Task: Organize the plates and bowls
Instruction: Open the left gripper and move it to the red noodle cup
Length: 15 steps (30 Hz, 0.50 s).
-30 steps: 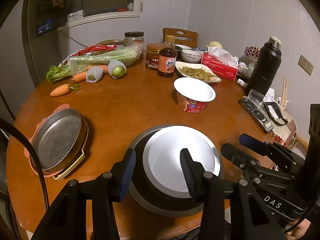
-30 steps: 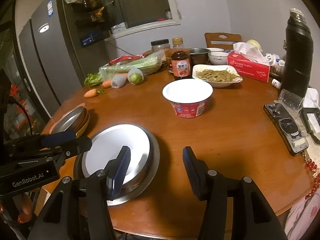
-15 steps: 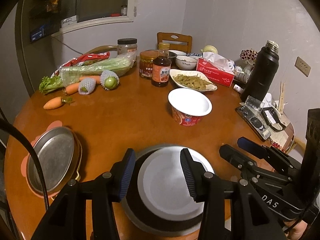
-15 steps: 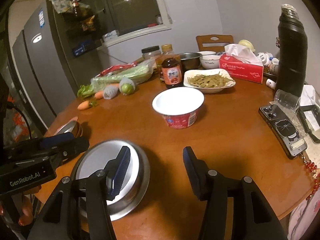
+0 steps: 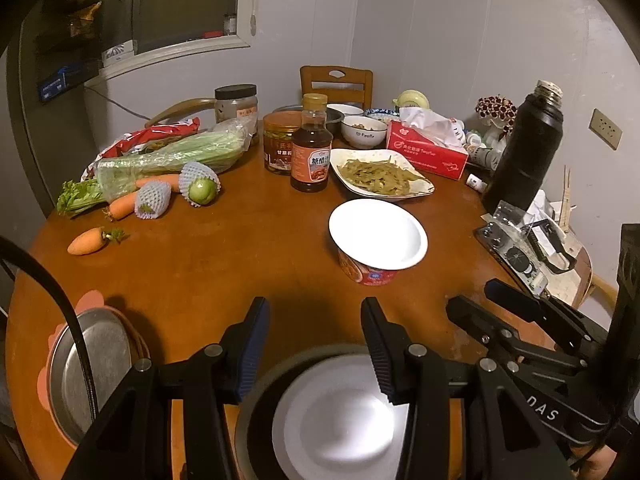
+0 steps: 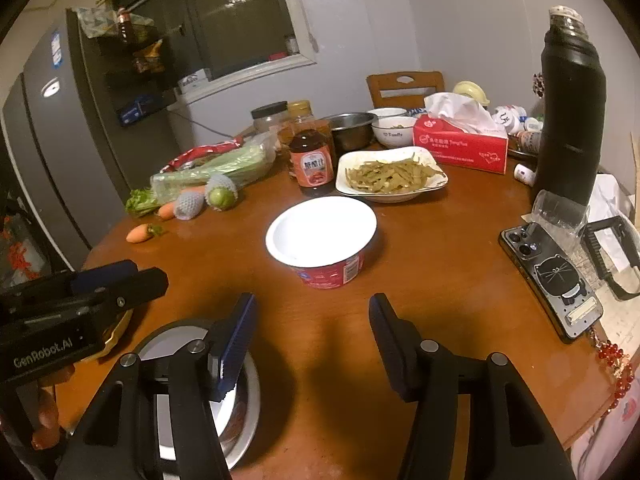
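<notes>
Both sets of jaws stand spread and grip nothing. The left gripper (image 5: 314, 344) hangs above the near desk edge, and the right gripper (image 6: 310, 338) sits beside it at 3 o'clock, just as wide.

Directly beneath the left gripper, at 6 o'clock in its view, lies the white plate (image 5: 340, 420), nested in the steel basin (image 5: 256, 408). In the right wrist view the same stack sits at 7 o'clock, under the left-hand finger.

At 8 o'clock from the left gripper a steel pan (image 5: 94, 364) rests on a pink mat (image 5: 90, 302). The empty noodle bowl (image 6: 322, 240) stands at 12 o'clock, mid-desk (image 6: 440, 280), with the dish of greens (image 6: 390, 178) beyond it.

Change from one second ago: the nested stack has slid from the centre of both views toward the lower edge, and both grippers have risen and drawn back, unchanged in spread. Judgement: the plate is placed and released; the noodle bowl looks the likely next item.
</notes>
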Each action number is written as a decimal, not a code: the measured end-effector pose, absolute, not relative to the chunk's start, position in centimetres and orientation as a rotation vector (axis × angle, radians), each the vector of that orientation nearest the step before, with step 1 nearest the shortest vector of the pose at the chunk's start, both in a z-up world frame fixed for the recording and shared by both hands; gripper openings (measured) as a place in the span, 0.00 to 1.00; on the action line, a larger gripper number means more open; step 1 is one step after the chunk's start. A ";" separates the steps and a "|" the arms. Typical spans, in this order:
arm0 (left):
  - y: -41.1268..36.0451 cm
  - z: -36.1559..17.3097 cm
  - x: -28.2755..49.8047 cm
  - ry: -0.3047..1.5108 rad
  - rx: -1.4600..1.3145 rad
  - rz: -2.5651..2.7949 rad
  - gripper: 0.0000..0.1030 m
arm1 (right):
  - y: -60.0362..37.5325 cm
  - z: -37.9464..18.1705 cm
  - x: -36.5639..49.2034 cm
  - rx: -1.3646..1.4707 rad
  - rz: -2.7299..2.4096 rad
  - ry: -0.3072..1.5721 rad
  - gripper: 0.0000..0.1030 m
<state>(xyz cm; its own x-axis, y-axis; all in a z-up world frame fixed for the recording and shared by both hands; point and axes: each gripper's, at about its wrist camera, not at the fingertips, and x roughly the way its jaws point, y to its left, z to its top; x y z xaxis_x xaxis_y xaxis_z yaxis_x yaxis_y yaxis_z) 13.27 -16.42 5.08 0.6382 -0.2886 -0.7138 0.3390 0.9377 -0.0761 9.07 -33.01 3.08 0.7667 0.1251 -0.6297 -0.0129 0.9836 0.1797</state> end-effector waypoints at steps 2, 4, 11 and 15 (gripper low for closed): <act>-16.6 4.9 14.0 0.806 0.078 -0.353 0.46 | -33.2 2.9 9.6 0.172 0.069 0.703 0.58; -16.7 4.5 14.9 0.820 0.079 -0.346 0.46 | -33.5 2.7 10.2 0.175 0.061 0.708 0.58; -17.1 3.8 17.1 0.849 0.084 -0.345 0.46 | -34.5 2.4 11.8 0.186 0.028 0.713 0.59; -17.4 3.9 18.2 0.852 0.093 -0.340 0.46 | -34.7 2.4 12.5 0.170 0.002 0.709 0.59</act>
